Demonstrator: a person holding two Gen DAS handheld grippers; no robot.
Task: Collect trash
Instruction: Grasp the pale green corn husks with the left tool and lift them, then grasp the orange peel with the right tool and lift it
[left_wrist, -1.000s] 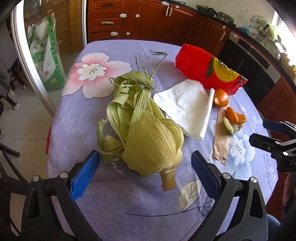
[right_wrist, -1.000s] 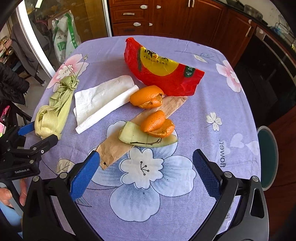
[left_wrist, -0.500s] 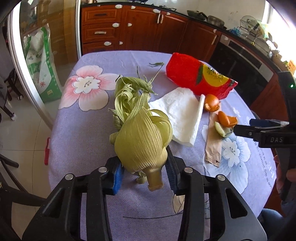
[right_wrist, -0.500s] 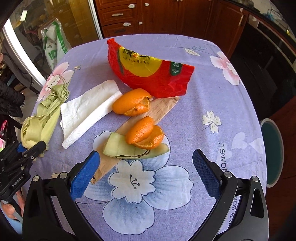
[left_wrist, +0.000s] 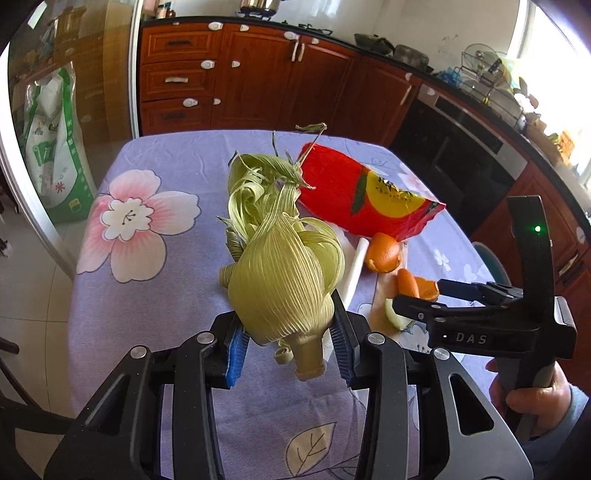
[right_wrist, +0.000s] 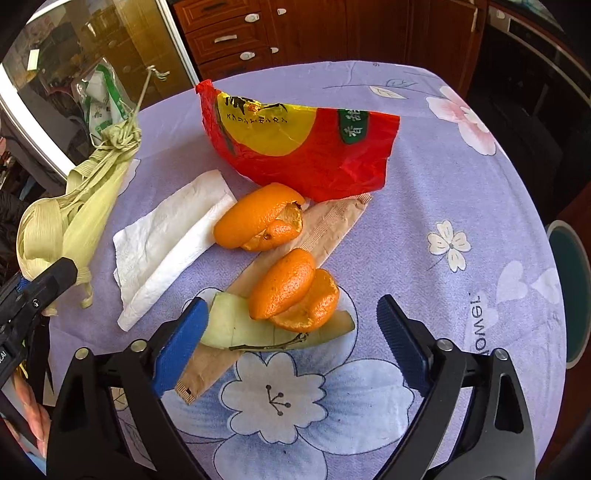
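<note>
Green corn husk fills the left wrist view, pinched at its base by the left claw and hiding most of the white napkin on the surface. In the right wrist view, the right claw is spread but closing around the orange peel; the brown paper underneath is partly covered.

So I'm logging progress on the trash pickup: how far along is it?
Early. Nothing looks binned. In hand: the left gripper is shut on the corn husk; the right gripper is closing around the orange peel and melon rind, not yet gripping. Left on the table: red bag, paper towel, second peel, brown paper strip.
</note>
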